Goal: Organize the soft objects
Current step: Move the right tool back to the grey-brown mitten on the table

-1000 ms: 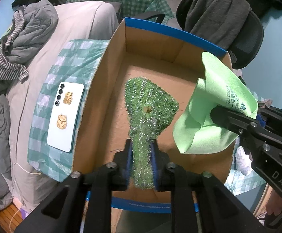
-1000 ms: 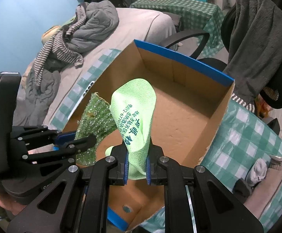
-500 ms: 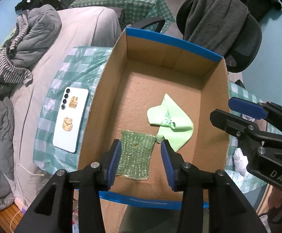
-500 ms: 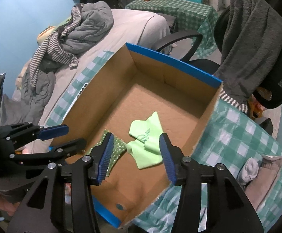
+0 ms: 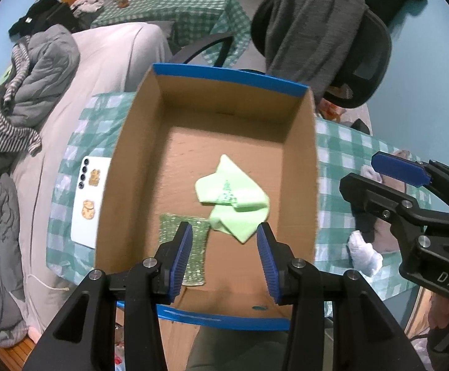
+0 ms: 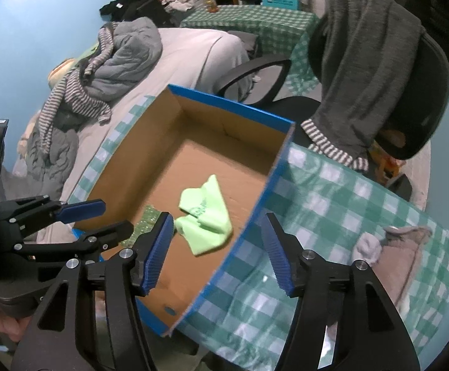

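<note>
1. Cluttered bedroom: bed (image 5: 106,61) piled with clothes, office chair (image 5: 357,58) draped in a grey garment, checked worktop (image 6: 332,216) carrying an open cardboard box (image 5: 215,74).
2. Both cloths are now lying on the box floor; a second ago each was hanging clamped in a claw above it.
3. Light green cloth (image 5: 233,198) is sitting crumpled near the middle of the box floor; glittery green cloth (image 5: 193,235) is lying flat just beside it, toward the near wall, edges touching or overlapping.
4. Left claw (image 5: 222,253) is standing released, nothing between the pads, hovering over the near end of the box.
5. Right claw (image 6: 218,250) is opening, nothing held, straddling the box's blue side wall from above.
6. Both claws are backing up and away from the box compared with a second ago.
7. Judgement: these two items look done, dropped loose rather than folded.
8. Socks and a beige soft item (image 6: 391,250) are waiting on the worktop right of the box; likely next pick, nearer the right claw.
9. Phone (image 5: 89,198) on the worktop left of the box is not soft, so probably staying.
</note>
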